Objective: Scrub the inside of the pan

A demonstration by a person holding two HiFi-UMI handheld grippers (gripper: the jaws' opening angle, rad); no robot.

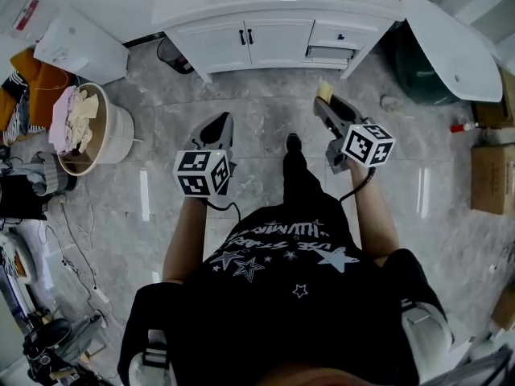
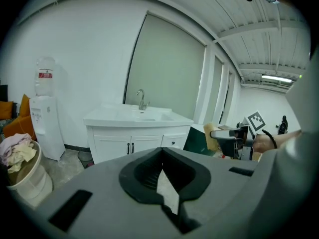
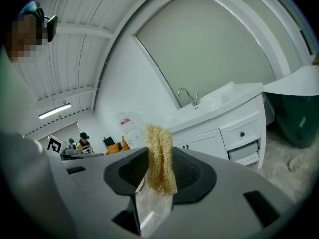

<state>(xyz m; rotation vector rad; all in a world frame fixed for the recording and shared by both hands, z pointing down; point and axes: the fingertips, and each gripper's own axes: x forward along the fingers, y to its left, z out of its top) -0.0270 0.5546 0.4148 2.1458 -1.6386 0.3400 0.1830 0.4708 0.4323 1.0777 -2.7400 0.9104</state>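
Tongs are held out in both hands above a grey marble floor, both pointing toward the white sink cabinet at the far side. The left tongs are fully closed, dark pads pressed together at the tips with nothing between them. The right tongs are clamped on a coarse yellow sponge, which stands upright between the pads and sticks out past the tips. Where the pan is cannot be told, as no view shows it clearly. A tap rises at the back of the cabinet top. Left of the cabinet stands a water dispenser, and nearer on the left is a round bin heaped with cloths. At the far right a white round table stands over something dark green, with a cardboard box nearer on the right.
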